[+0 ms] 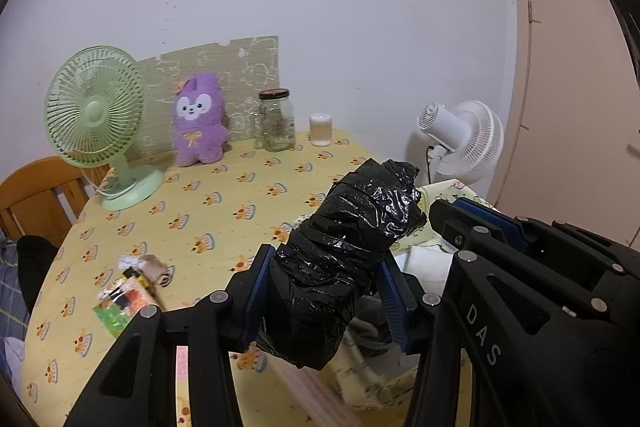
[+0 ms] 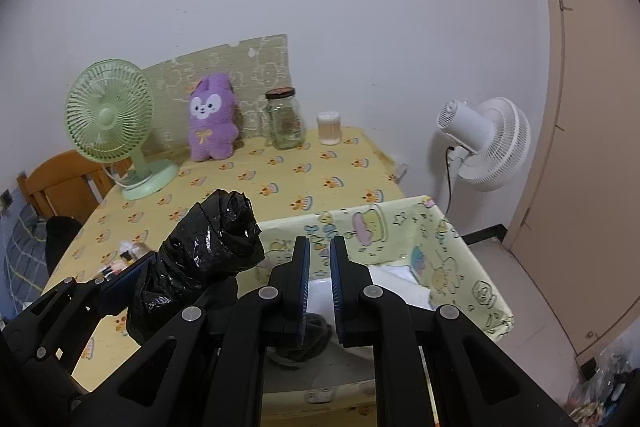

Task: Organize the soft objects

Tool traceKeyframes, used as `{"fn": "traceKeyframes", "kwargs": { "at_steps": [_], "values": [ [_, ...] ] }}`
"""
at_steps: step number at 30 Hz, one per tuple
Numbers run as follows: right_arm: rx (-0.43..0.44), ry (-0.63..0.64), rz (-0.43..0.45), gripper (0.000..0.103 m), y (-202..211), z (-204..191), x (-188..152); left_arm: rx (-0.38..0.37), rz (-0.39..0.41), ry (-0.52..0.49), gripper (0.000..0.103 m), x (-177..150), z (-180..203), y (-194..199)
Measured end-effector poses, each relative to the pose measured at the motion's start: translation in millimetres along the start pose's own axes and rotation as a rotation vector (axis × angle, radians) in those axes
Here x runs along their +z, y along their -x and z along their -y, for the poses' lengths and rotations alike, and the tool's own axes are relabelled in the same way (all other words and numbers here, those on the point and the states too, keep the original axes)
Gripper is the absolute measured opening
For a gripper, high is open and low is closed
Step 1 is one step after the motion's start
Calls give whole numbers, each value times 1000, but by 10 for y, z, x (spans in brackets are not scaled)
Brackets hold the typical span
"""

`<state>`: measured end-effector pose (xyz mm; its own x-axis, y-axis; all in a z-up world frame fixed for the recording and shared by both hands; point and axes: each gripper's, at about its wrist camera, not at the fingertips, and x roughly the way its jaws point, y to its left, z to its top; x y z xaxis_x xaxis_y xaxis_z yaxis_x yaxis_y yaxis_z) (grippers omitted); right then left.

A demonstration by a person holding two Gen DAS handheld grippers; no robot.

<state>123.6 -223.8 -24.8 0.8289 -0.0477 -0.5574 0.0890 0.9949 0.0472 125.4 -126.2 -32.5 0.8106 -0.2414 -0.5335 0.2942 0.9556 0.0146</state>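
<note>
My left gripper (image 1: pixel 325 267) is shut on a bundle wrapped in crinkled black plastic (image 1: pixel 352 227), which sticks up and forward between the blue pads. In the right wrist view the same bundle (image 2: pixel 204 251) hangs at the left, just beside a pale green cartoon-printed box (image 2: pixel 400 223). The right gripper (image 2: pixel 320 247) is shut with nothing between its fingers and points over the box, which holds white cloth and a dark grey item (image 2: pixel 316 327). A purple plush toy (image 1: pixel 198 123) stands at the back of the yellow-clothed table (image 1: pixel 240 195).
A green desk fan (image 1: pixel 96 115), a glass jar (image 1: pixel 276 121) and a small white container (image 1: pixel 321 129) stand along the back. Snack packets and small items (image 1: pixel 132 291) lie at the table's left. A white fan (image 2: pixel 488 143) stands beyond the right edge, a wooden chair (image 1: pixel 40 195) at the left.
</note>
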Motion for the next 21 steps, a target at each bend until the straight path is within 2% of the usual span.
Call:
{"fn": "traceKeyframes", "kwargs": {
  "at_steps": [6, 8, 9, 11, 12, 13, 14, 15, 17, 19, 21],
  "values": [
    [-18, -18, -13, 13, -61, 137, 8, -28, -13, -14, 52, 21, 99, -99],
    [-28, -25, -17, 13, -81, 176, 1, -42, -20, -14, 55, 19, 127, -133],
    [-30, -29, -22, 14, -88, 192, -5, -52, -27, -16, 59, 15, 142, -152],
    [-38, -30, -33, 14, -112, 215, -12, -54, -36, -15, 77, 6, 165, -180],
    [-47, -27, -38, 15, -122, 222, -19, -53, -39, -16, 80, 1, 173, -189],
    [-57, -23, -42, 18, -129, 225, -25, -57, -41, -18, 85, -7, 181, -198],
    [-67, -18, -46, 29, -133, 229, -32, -64, -44, -21, 90, -11, 192, -207],
    [-73, -17, -47, 39, -136, 241, -37, -68, -46, -22, 91, -13, 200, -208],
    [-92, -34, -21, 71, -98, 270, -61, -71, -44, -29, 97, -17, 216, -194],
    [-84, -47, 7, 80, -47, 284, -79, -75, -40, -27, 98, -15, 215, -180],
    [-88, -43, 16, 81, -23, 273, -84, -69, -34, -26, 100, -15, 205, -160]
  ]
}}
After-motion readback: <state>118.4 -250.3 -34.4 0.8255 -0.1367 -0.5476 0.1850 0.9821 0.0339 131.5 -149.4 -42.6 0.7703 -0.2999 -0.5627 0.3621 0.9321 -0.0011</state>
